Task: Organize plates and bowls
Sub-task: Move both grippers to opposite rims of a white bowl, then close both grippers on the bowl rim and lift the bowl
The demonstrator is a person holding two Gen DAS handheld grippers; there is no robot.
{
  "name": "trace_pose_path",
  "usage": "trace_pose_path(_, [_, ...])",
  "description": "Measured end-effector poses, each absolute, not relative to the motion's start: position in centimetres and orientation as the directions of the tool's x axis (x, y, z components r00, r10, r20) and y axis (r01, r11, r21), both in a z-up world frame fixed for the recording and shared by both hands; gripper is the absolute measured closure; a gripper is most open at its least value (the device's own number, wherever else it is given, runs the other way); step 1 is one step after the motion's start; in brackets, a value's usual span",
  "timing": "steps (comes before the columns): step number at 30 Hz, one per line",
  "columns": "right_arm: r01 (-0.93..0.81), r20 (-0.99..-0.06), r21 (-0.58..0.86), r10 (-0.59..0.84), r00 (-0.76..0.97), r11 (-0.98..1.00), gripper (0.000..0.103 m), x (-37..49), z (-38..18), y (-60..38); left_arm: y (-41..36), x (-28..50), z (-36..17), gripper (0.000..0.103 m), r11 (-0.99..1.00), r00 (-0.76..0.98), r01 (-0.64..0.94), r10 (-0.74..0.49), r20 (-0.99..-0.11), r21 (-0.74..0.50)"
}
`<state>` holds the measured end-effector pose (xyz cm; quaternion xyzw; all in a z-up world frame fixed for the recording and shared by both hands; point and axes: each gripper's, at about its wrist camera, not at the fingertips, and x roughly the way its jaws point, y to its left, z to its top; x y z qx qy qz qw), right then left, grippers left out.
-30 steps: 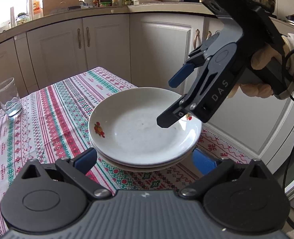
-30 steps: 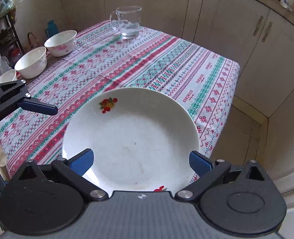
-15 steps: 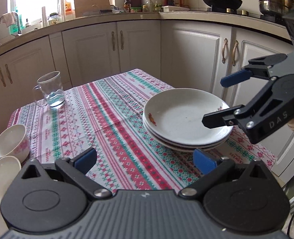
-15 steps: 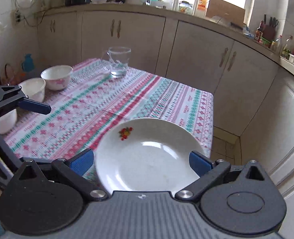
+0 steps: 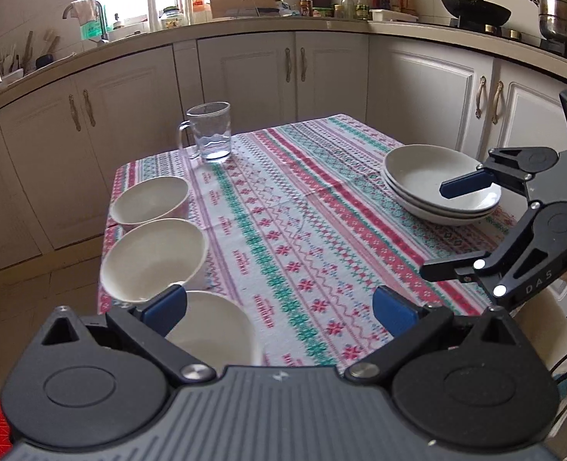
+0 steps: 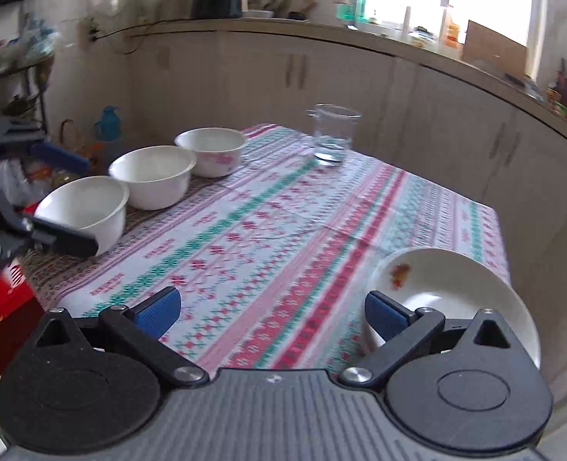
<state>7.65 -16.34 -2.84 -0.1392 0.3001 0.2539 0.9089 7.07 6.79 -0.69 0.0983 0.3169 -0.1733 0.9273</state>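
Note:
A stack of three white plates (image 5: 429,171) sits at the table's right edge; its top plate (image 6: 448,292) carries a small red flower print. Three white bowls stand in a row along the left edge: far (image 5: 149,199), middle (image 5: 153,257) and near (image 5: 214,330). The right wrist view shows the same bowls (image 6: 153,176). My left gripper (image 5: 279,307) is open and empty, with its left finger over the near bowl. My right gripper (image 5: 448,228) hangs open and empty beside the plates, touching nothing. The right wrist view shows my right gripper (image 6: 272,311) open over the cloth.
A glass mug (image 5: 210,132) with a little water stands at the table's far edge. The patterned tablecloth (image 5: 291,238) covers the table. Kitchen cabinets (image 5: 245,77) and a counter surround the table. A chair back (image 5: 544,319) shows below the right gripper.
Both grippers have drawn back from the plate stack and swung left. The stack now sits at the right and the three bowls have come into view. Both stay open.

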Motion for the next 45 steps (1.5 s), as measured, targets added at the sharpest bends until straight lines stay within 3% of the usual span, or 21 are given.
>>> trace_pose_path(10, [-0.629, -0.641, -0.069, 0.449, 0.623, 0.774, 0.000, 9.4, -2.7, -10.6, 13.7, 5.8, -2.2, 0.001, 0.906, 0.716, 0.402, -0.221, -0.662, 0.132])
trace_pose_path(20, [-0.695, -0.639, 0.052, 0.559, 0.529, 0.717, 0.002, 11.5, -2.3, -5.6, 14.5, 5.9, -5.7, 0.001, 0.878, 0.685, 0.455, -0.237, -0.689, 0.150])
trace_pose_path(28, [-0.755, -0.677, 0.061, 0.583, 0.449, 0.653, 0.028, 12.7, -3.2, -1.7, 14.2, 6.6, -6.6, 0.003, 0.855, 0.688, 0.490, -0.263, -0.677, 0.166])
trace_pose_path(34, [-0.767, -0.702, 0.103, 0.593, 0.395, 0.633, 0.048, 13.4, -4.2, -0.8, 14.2, 6.9, -6.8, 0.012, 0.849, 0.683, 0.504, -0.278, -0.675, 0.161])
trace_pose_path(45, [-0.776, -0.707, 0.127, 0.605, 0.366, 0.618, 0.052, 13.5, -4.5, -0.5, 14.2, 6.9, -6.7, 0.015, 0.843, 0.677, 0.515, -0.291, -0.675, 0.153])
